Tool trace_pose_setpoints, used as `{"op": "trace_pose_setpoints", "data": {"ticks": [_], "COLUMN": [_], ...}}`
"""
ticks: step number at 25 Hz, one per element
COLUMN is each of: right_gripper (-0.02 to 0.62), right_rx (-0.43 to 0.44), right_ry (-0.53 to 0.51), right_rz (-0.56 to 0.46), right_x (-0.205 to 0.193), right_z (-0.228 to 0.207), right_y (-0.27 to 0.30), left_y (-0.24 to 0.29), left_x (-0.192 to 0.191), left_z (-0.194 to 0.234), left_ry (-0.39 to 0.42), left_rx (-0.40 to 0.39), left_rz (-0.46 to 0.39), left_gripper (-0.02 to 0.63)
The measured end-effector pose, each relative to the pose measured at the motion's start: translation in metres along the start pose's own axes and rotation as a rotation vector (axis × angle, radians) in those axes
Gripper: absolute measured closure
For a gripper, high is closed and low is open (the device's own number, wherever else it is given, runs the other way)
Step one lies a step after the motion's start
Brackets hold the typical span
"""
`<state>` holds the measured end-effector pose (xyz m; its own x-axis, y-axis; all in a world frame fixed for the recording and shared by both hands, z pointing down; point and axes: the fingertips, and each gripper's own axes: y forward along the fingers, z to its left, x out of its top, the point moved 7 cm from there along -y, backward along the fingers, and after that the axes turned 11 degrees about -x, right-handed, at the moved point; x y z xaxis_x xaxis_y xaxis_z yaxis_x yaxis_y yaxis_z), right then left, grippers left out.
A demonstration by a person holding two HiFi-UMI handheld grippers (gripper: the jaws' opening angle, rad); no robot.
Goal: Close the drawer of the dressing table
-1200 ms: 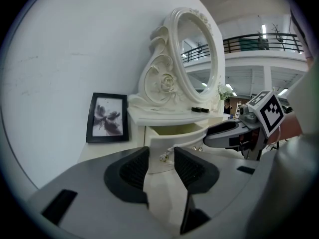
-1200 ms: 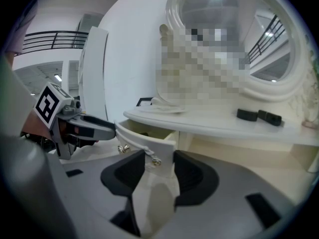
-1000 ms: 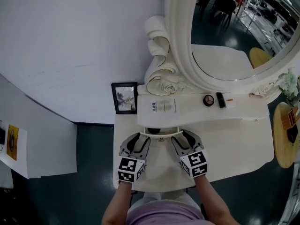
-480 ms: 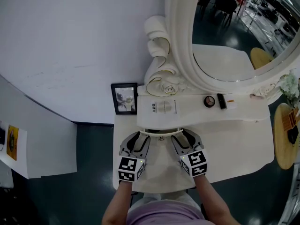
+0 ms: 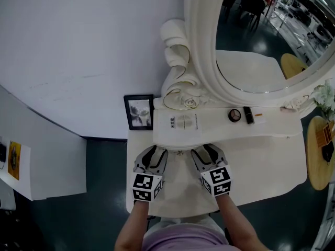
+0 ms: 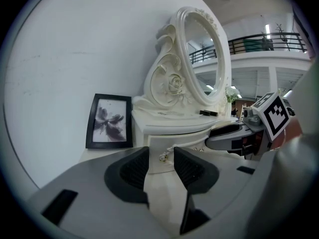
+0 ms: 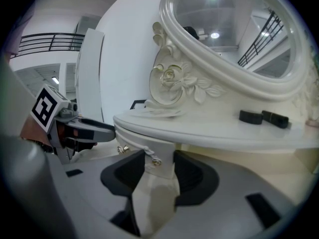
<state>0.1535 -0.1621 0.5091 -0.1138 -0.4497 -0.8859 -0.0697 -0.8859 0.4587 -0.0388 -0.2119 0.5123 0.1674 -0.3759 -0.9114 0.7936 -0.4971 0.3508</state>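
Observation:
The white dressing table has a small drawer under its raised shelf. Only the drawer's curved front shows in the head view, nearly flush under the shelf edge. My left gripper is at the front's left end and my right gripper at its right end. In the left gripper view the jaws stand partly open around the front's end, with a small brass knob between them. The right gripper straddles the other end in the same way. Neither clamps anything.
A black-framed picture leans on the wall at the left. A printed card, a round compact and a dark tube lie on the shelf below the oval mirror. A wooden round stand is at the right.
The drawer has slid in: the dark gap and arched front edge seen earlier are now tucked under the shelf. Both grippers have edged forward with it.

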Motion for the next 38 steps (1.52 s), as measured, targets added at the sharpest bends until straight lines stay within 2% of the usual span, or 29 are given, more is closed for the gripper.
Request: {"op": "trace_pose_setpoints", "data": {"ticks": [26,31,38], "right_gripper": [0.405,0.403,0.408], "right_rx": [0.001,-0.001,-0.039], "right_ry": [0.015,0.019,0.05], "right_rz": [-0.018,-0.018,0.01], "right_x": [0.004,0.003,-0.001], "right_z": [-0.007,-0.007,-0.007], "right_y": [0.013,0.013,0.003], "left_y": [0.011,0.011,0.004], "left_x": [0.005,0.003,0.003], "left_z": [0.007,0.007,0.009], "left_ry": [-0.01,-0.033,-0.05], "left_rx": [0.018,0.018,0.041], "left_rz": [-0.021,-0.029,-0.026], "left_gripper": [0.446,0.446,0.448]}}
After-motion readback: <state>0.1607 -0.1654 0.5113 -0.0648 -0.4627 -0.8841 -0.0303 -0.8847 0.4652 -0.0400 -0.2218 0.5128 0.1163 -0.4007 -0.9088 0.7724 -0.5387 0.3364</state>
